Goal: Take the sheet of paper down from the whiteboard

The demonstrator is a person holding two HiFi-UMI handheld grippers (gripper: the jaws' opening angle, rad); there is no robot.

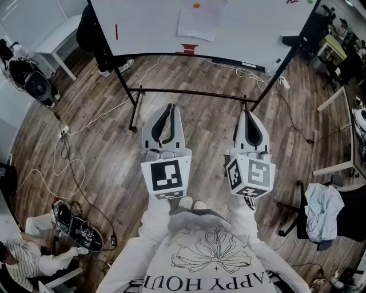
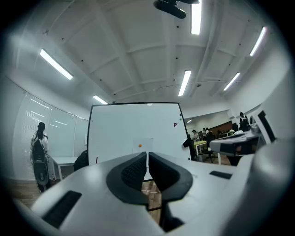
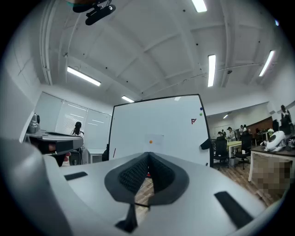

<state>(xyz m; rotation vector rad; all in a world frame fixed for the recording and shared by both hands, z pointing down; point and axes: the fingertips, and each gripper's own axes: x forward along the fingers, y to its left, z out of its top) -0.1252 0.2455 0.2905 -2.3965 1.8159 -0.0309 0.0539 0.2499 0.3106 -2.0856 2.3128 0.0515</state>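
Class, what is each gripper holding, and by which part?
Nothing: left gripper and right gripper are shut, empty; the sheet of paper hangs on the whiteboard.

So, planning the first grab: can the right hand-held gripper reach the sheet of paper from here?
Probably not: the right hand-held gripper, shut, hangs short of the sheet of paper, though the way looks free.

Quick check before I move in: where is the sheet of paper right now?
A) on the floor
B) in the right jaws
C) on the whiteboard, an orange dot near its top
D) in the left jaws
C: the sheet of paper hangs on the whiteboard with an orange dot near its top edge.
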